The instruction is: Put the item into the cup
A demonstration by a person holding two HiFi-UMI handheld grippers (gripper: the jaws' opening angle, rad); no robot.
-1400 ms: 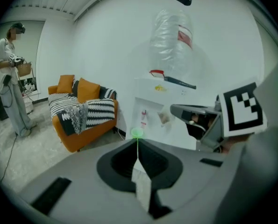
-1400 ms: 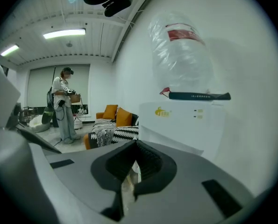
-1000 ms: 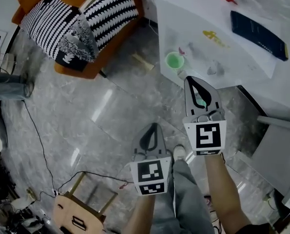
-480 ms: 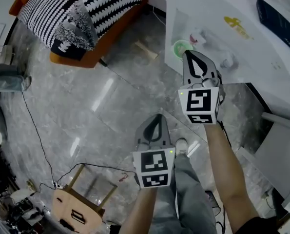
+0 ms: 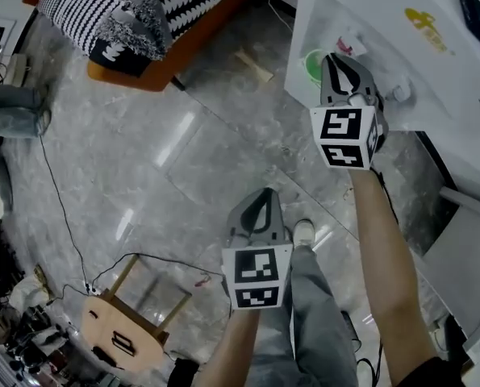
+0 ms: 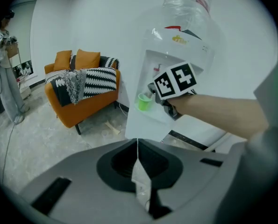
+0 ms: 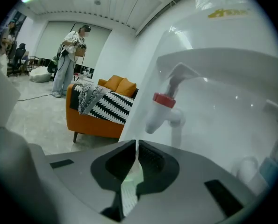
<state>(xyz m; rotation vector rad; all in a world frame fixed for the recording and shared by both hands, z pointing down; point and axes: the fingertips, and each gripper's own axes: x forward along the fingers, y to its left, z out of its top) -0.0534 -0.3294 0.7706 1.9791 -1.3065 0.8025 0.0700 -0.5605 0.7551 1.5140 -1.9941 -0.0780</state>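
I have the item, a thin pale sachet as far as I can tell, pinched in the left gripper, low and well short of the dispenser. The cup stands in the dispenser under its tap. The right gripper is just beside the cup, jaws fully together and empty.

To do this well, I'd carry the left gripper up to the dispenser and centre its tips over the cup's mouth. I'd keep the right one out of that path and release low, so the light sachet can't drift. The sachet sits deep between the closed left jaws, behind their tips.
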